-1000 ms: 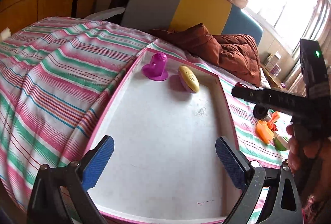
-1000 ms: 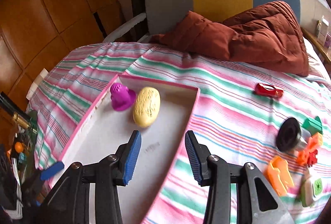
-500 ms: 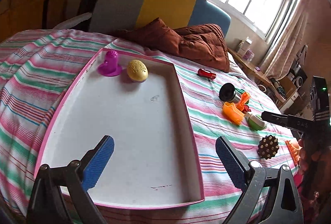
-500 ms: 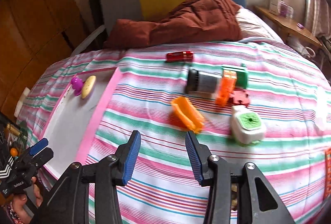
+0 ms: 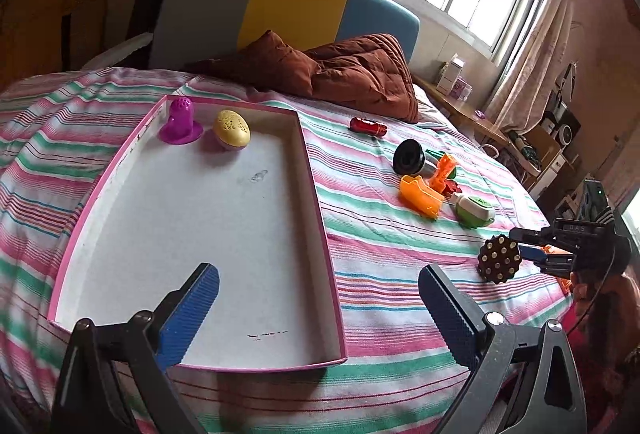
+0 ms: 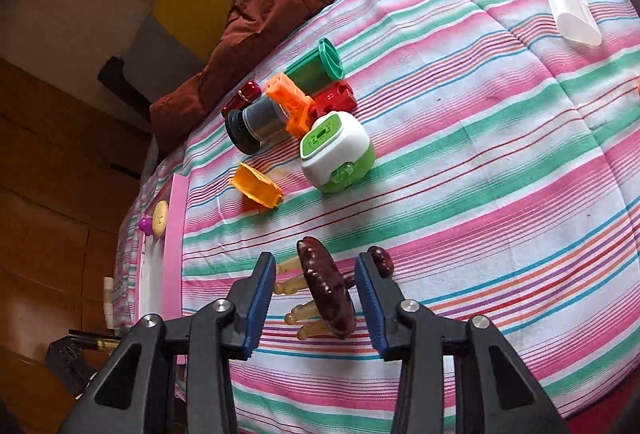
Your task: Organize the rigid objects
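A brown disc with pale pegs [image 6: 326,290] stands on edge on the striped bed between the pads of my right gripper [image 6: 316,276]. The jaws are closing on it: the pegs touch the left pad and its knob side meets the right pad. The left wrist view shows the same disc [image 5: 500,260] at the right gripper's [image 5: 526,244] tip, far right. My left gripper [image 5: 318,276] hangs open and empty over the near end of the pink-rimmed white tray [image 5: 316,193]. A purple toy [image 5: 180,121] and a yellow egg [image 5: 232,129] sit at the tray's far end.
Loose on the bed right of the tray: a red car [image 5: 368,125], black cylinder [image 6: 256,123], orange scoop [image 6: 256,187], green-and-white toy [image 6: 336,151], green cup [image 6: 320,67], red block [image 6: 336,99], a white piece [image 6: 568,9]. A brown quilt [image 5: 352,73] lies behind them.
My right gripper swung from the tray across the bed to the brown disc, rolled, and narrowed its jaws around it. The left gripper drifted right along the tray, still open.
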Tool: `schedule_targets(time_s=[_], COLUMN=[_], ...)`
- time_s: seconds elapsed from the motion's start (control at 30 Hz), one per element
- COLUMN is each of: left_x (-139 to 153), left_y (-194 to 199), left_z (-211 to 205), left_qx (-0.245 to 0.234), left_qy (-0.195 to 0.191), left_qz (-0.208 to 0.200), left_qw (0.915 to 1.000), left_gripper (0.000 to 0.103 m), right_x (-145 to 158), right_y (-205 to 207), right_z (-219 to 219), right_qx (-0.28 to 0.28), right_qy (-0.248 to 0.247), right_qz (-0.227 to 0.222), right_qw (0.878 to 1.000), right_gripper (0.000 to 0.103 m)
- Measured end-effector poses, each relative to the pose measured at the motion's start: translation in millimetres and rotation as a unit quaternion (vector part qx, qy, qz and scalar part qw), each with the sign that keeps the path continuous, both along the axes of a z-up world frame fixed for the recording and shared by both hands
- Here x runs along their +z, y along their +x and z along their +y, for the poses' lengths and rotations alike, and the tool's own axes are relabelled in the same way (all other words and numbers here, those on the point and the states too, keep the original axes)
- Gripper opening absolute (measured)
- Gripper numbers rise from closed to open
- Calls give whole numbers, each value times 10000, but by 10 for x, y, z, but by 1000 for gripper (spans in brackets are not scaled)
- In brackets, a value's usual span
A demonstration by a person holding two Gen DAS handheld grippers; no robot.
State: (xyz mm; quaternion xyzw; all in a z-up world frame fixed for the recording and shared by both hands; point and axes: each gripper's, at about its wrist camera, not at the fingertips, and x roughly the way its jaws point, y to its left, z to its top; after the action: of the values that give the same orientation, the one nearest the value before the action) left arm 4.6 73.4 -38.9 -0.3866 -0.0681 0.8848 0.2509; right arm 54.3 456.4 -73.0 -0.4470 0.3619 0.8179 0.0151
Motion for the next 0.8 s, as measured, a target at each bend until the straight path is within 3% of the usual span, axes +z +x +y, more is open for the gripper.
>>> schedule_targets(time_s=[0.07,0.2,0.3,0.47,0.57,0.67,0.8], left_x=[1,-10,-24,-19,0,7,8], left_y=[4,-4,-15,-18,4,29,96], left_z=[-7,-44,-69,-84,-78,-47,58], left_qx=[22,92,135,140,126,66,-113], left_qy=[-19,-21,-12,-14,-26,-26,-39], left_qz=[-8,-44,-89,-88,-21,15,29], left_qw=[10000,9999,9999,9999,9999,10000,9999], left_gripper=[101,101,101,101,101,101,101], right_x=[103,270,309,249,416,636,741], right_y=[-50,-163,-218,-276,-186,-70,-122], right_z=[-138,-582,-1008,-1485,-1491,-1256,-835], right_qx=[182,812,1236,1822,1767,1336,872], right_qy=[491,1480,2109,2285,2254,2330,2816], right_qz=[50,129,270,513,930,1270,1033], right_qw=[9986,9856,9693,9550,9536,9548,9500], right_gripper=[24,21,21,23,28,33,39])
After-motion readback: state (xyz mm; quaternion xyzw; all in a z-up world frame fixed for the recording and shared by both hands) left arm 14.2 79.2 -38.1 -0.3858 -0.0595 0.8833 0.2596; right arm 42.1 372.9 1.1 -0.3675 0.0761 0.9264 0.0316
